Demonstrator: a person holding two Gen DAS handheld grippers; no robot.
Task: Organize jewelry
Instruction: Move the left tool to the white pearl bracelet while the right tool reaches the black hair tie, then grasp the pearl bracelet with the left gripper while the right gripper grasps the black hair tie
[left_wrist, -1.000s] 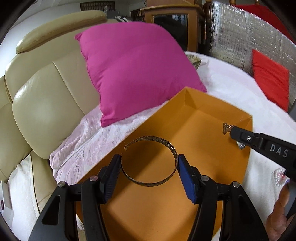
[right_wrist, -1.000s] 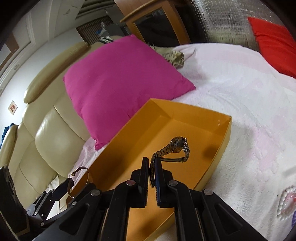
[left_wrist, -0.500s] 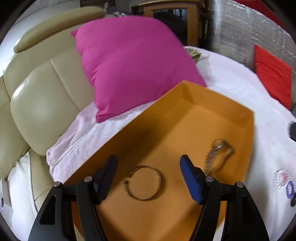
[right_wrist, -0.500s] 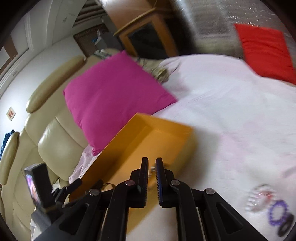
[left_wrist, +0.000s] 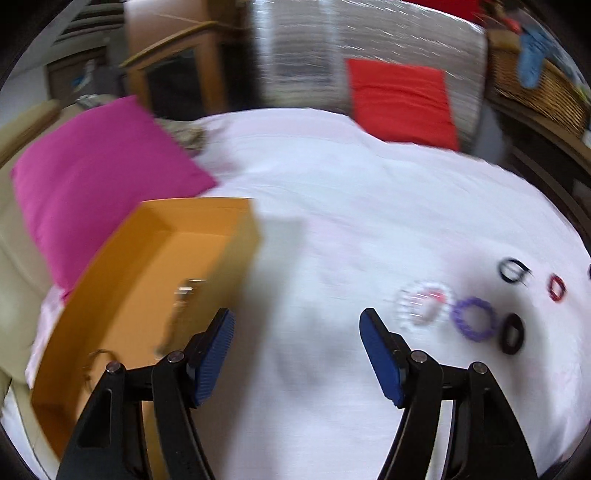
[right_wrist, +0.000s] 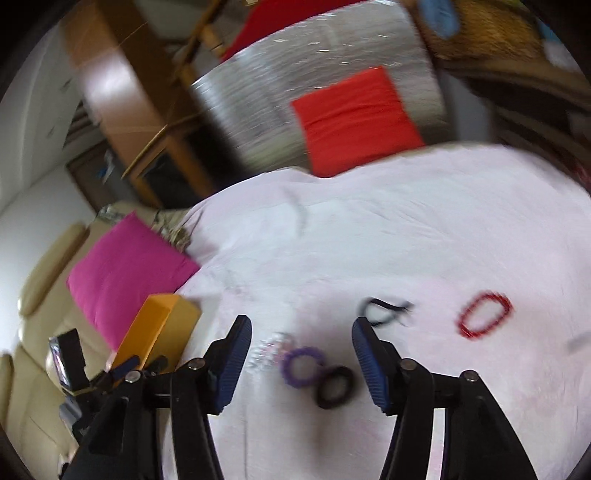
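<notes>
An orange box (left_wrist: 122, 280) lies on the white bedsheet at the left, with a metal watch (left_wrist: 181, 299) and a thin bangle (left_wrist: 94, 360) inside. My left gripper (left_wrist: 297, 350) is open and empty, just right of the box. My right gripper (right_wrist: 301, 354) is open and empty above a purple ring (right_wrist: 303, 367), a black ring (right_wrist: 334, 386) and a clear beaded bracelet (right_wrist: 267, 349). A dark bracelet (right_wrist: 384, 314) and a red bracelet (right_wrist: 484, 319) lie further right. The same pieces show in the left wrist view: purple ring (left_wrist: 474, 317), clear bracelet (left_wrist: 423, 304), red bracelet (left_wrist: 556, 288). Both views are blurred.
A pink cushion (left_wrist: 92, 195) leans on the cream headboard (right_wrist: 40, 273) behind the box. A red cushion (left_wrist: 400, 101) stands at the far edge of the bed against a silver panel. A wooden cabinet (left_wrist: 173, 77) stands behind.
The bangle and the watch were let go into the orange box. Both grippers swung right toward the loose jewelry on the sheet. The right gripper opened.
</notes>
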